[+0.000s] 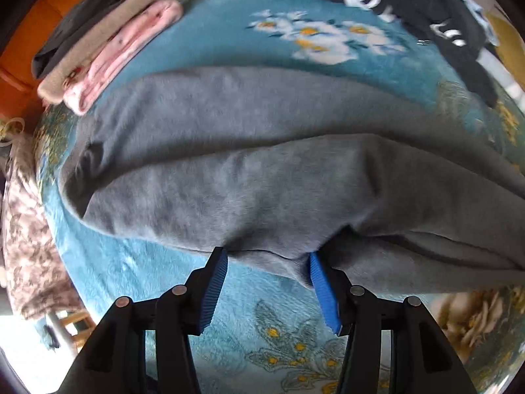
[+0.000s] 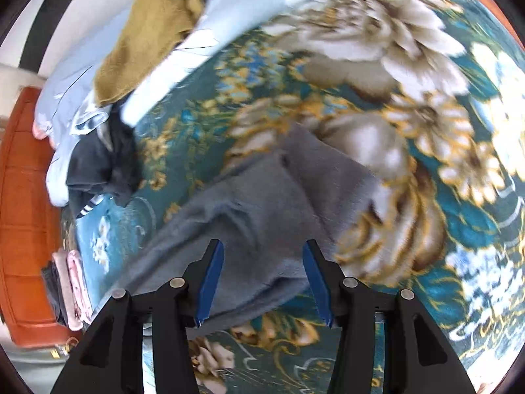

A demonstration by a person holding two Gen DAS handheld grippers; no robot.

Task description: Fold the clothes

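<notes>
one grey garment (image 1: 262, 164) folded on floral blanket (image 1: 229, 32), three folded pieces stacked (image 1: 108, 42), left tool (image 1: 269, 262) and right tool (image 2: 262, 252) both spread, empty

Each hand-held gripper (image 1: 267, 261) (image 2: 262, 252) is black with ribbed blue pads.

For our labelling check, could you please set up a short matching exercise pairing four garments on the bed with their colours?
Things:
1. Trousers spread across the floral blanket
2. Top garment of the folded stack
3. Garment with white stripes
4. Cloth on the pale bedding

Colours:
A. mustard yellow
B. pink
C. grey
D. black

Pairs: 1-C, 2-B, 3-D, 4-A
</notes>
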